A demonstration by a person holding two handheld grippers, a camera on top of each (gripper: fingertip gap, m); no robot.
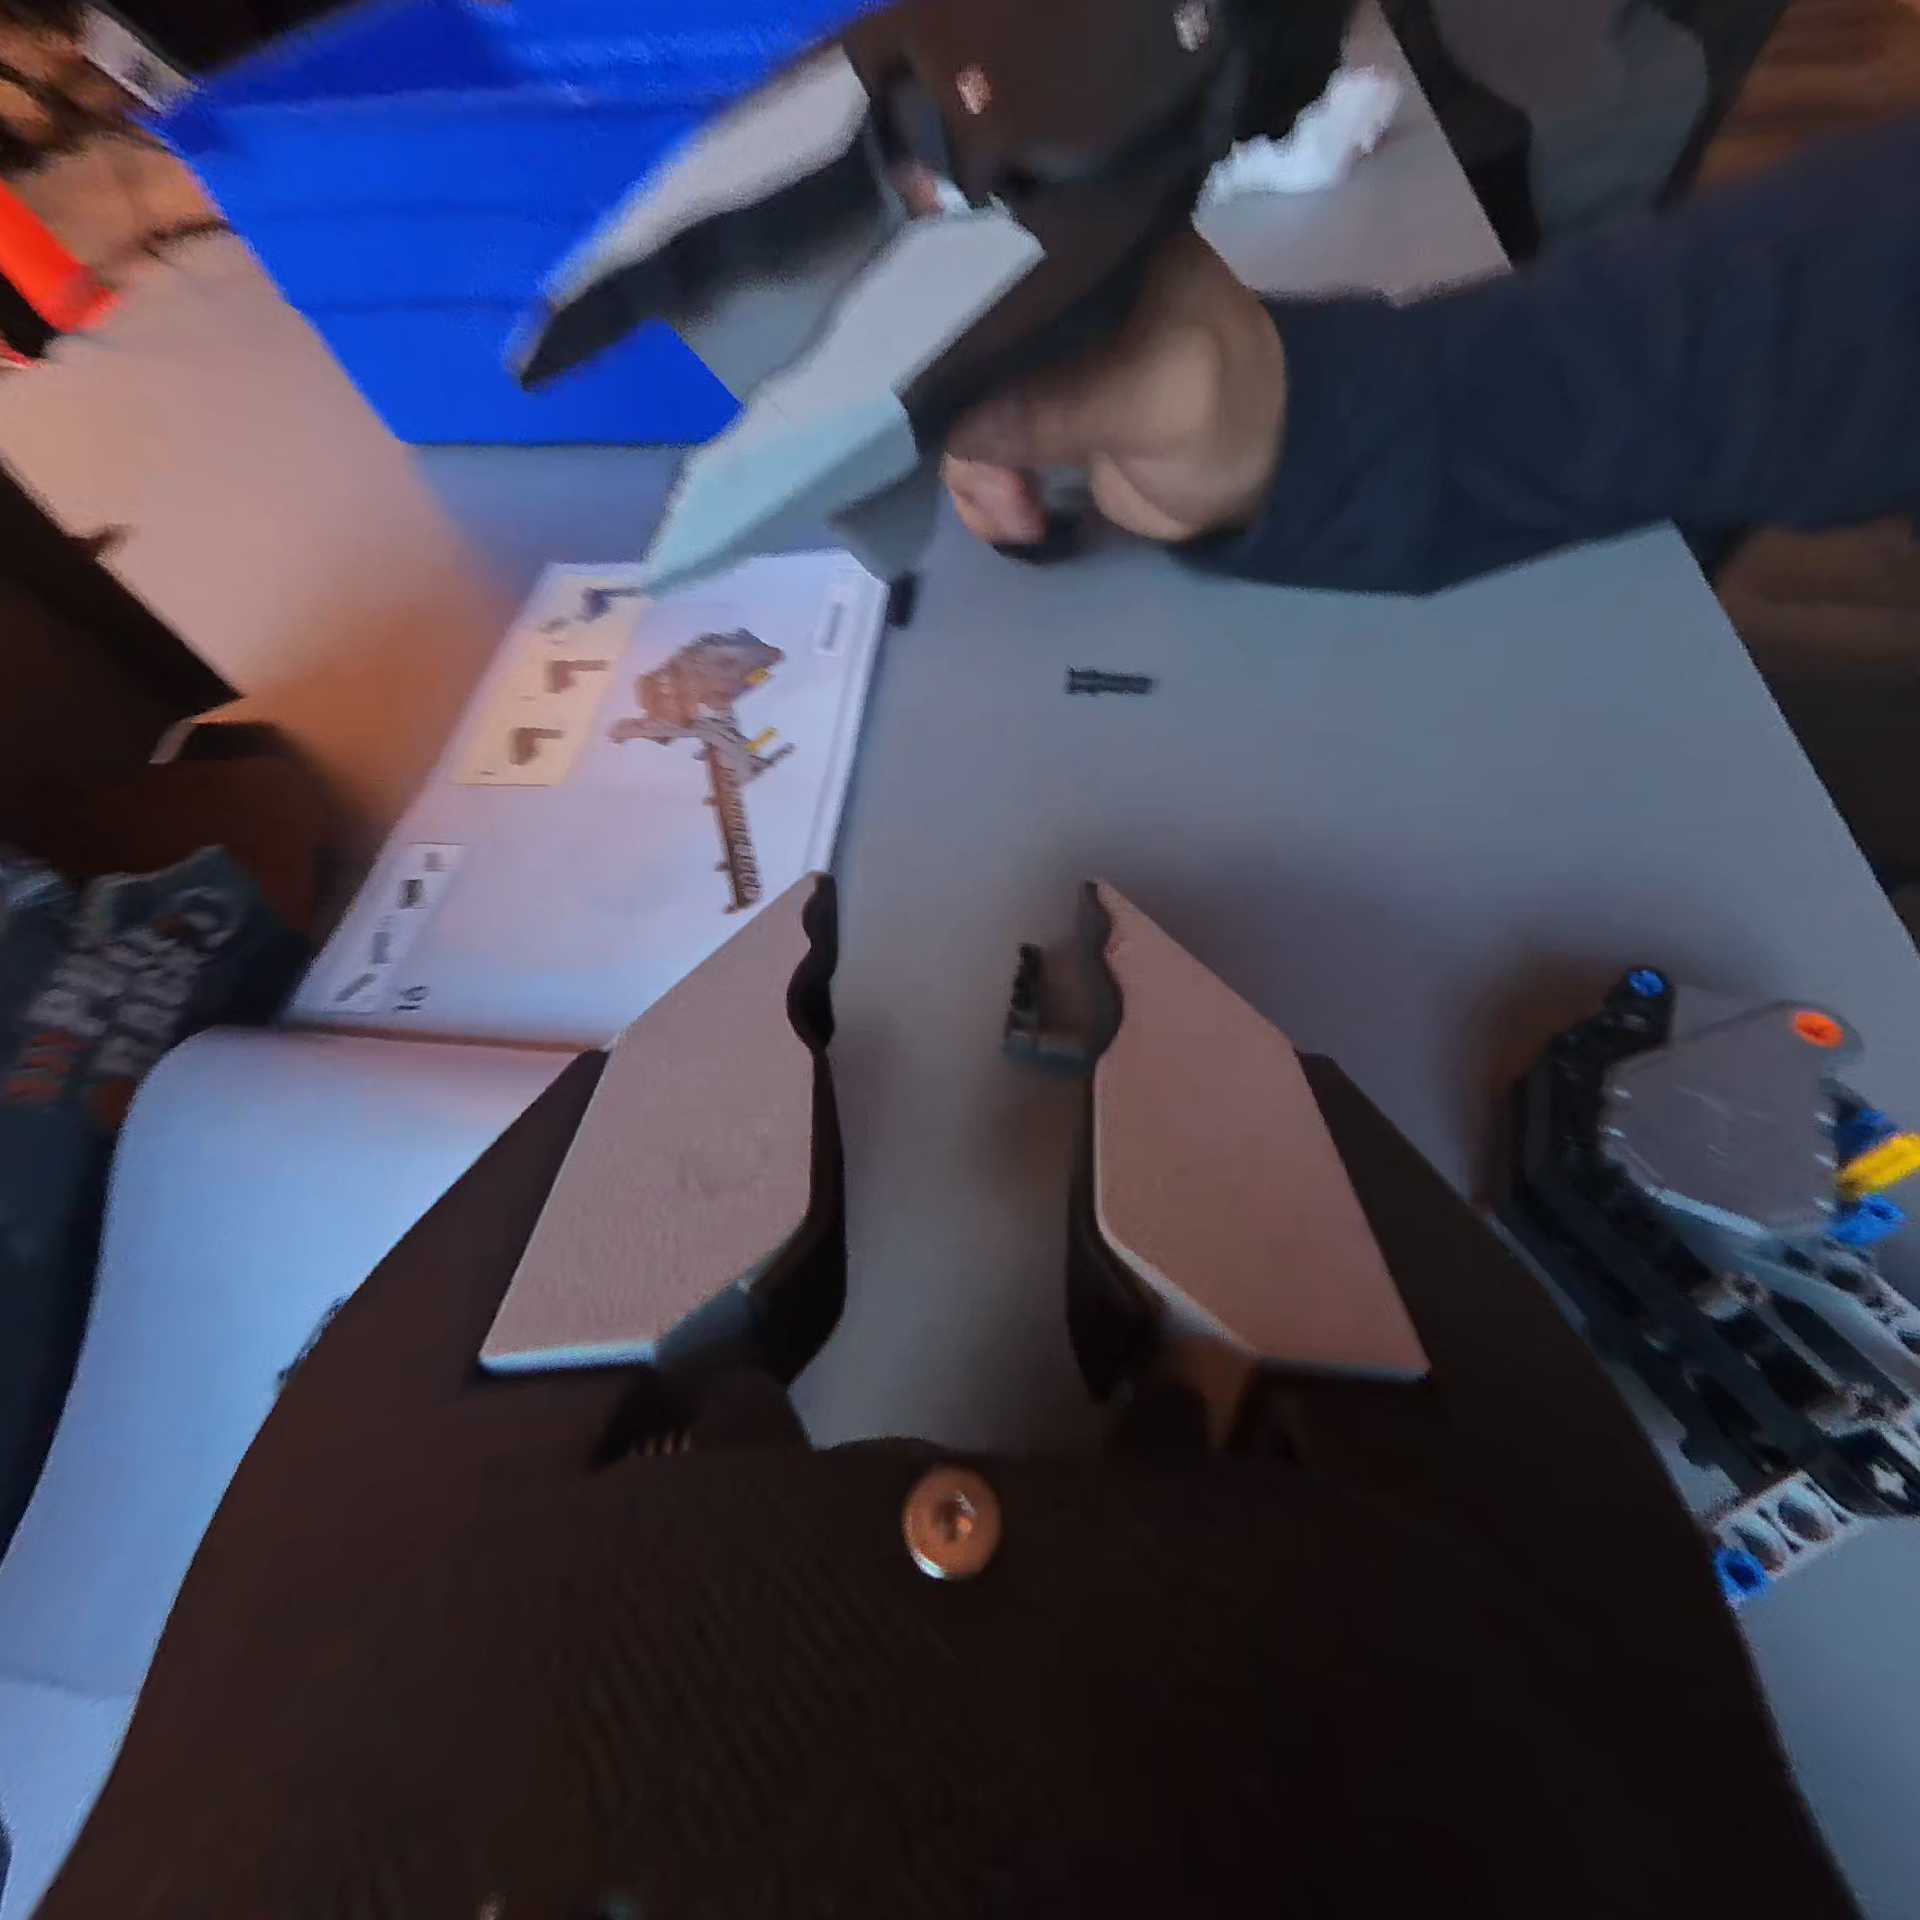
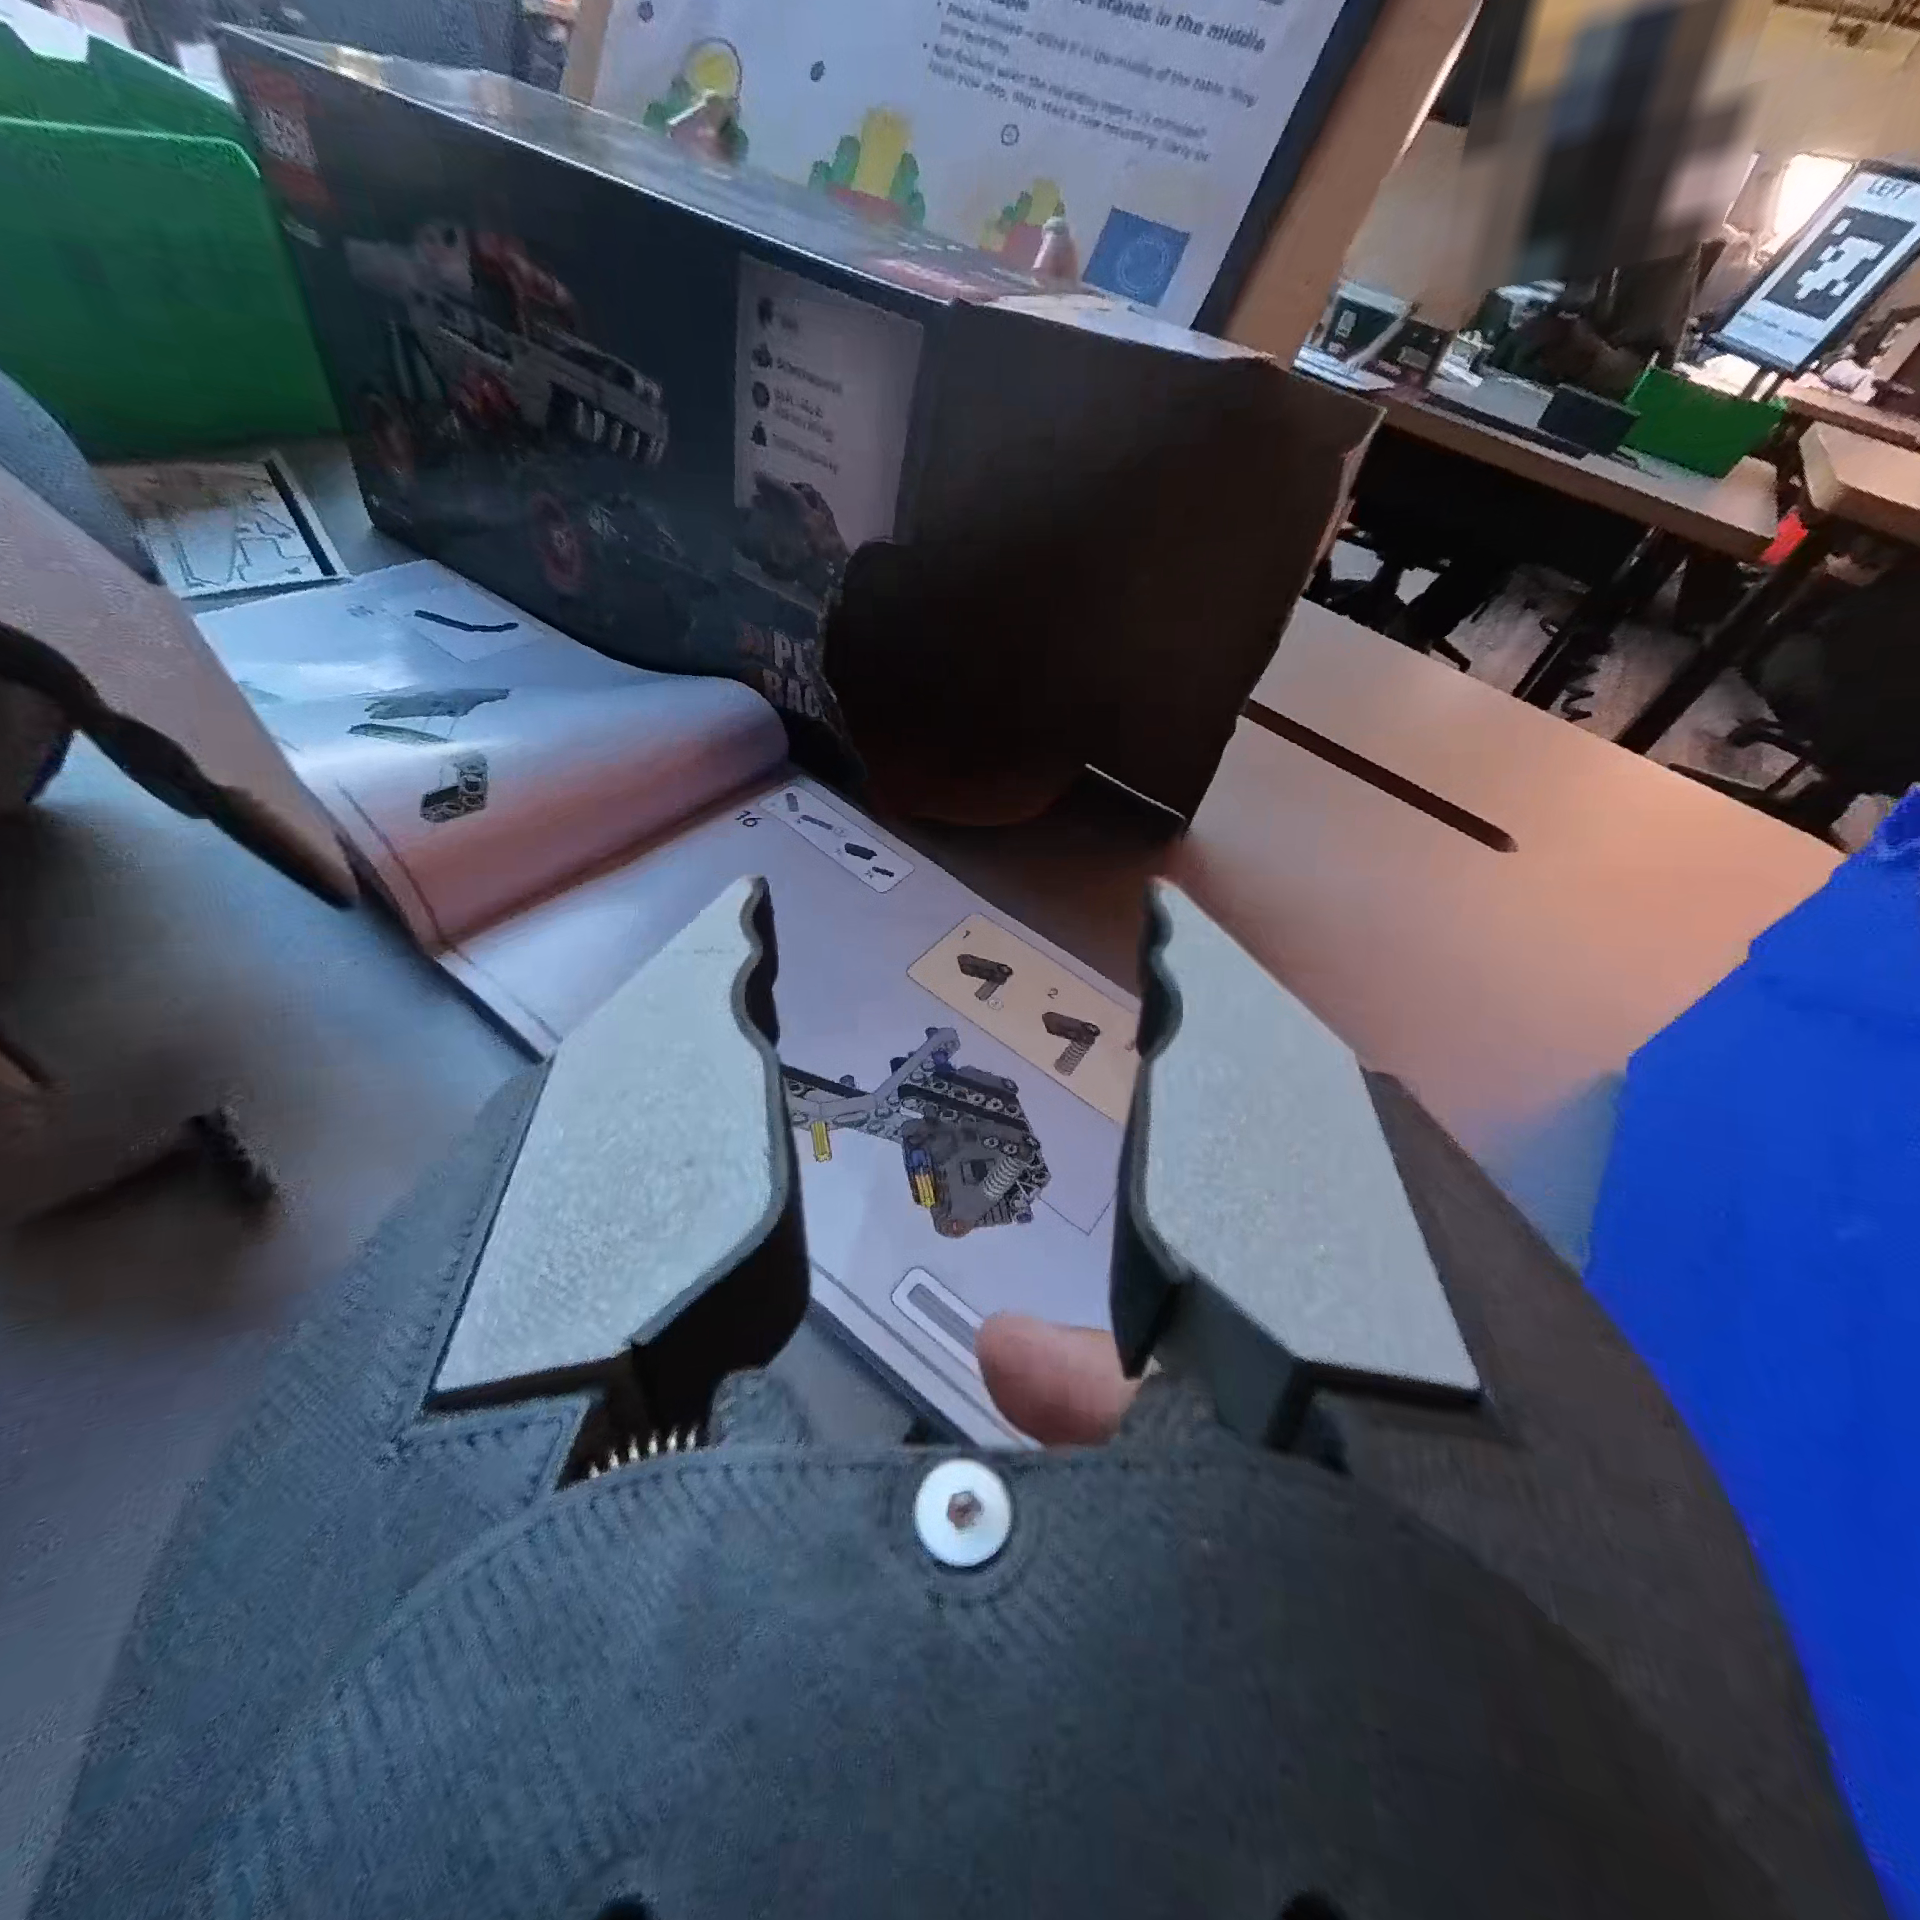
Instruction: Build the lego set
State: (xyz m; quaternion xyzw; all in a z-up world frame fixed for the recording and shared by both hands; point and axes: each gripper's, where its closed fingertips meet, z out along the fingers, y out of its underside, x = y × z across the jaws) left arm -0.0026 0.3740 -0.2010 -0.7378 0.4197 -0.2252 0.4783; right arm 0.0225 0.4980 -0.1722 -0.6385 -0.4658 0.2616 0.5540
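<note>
My left gripper (image 1: 956, 894) is open above the grey table (image 1: 1351, 831), and a small grey and black L-shaped piece (image 1: 1039, 1013) lies by its right finger. The part-built grey and black lego model (image 1: 1704, 1195) lies to the right. A small black pin (image 1: 1110, 683) lies farther off. My right gripper (image 2: 956, 904) is open and empty over the open instruction booklet (image 2: 935, 1039); it also shows in the left wrist view (image 1: 603, 468), held by a hand (image 1: 1132, 416). The booklet shows there too (image 1: 644, 790).
A blue bin (image 1: 436, 229) stands at the far left of the table and at the right edge of the right wrist view (image 2: 1766, 1195). The dark lego set box (image 2: 727, 436) stands behind the booklet. My left gripper's finger (image 2: 135, 707) shows at the left.
</note>
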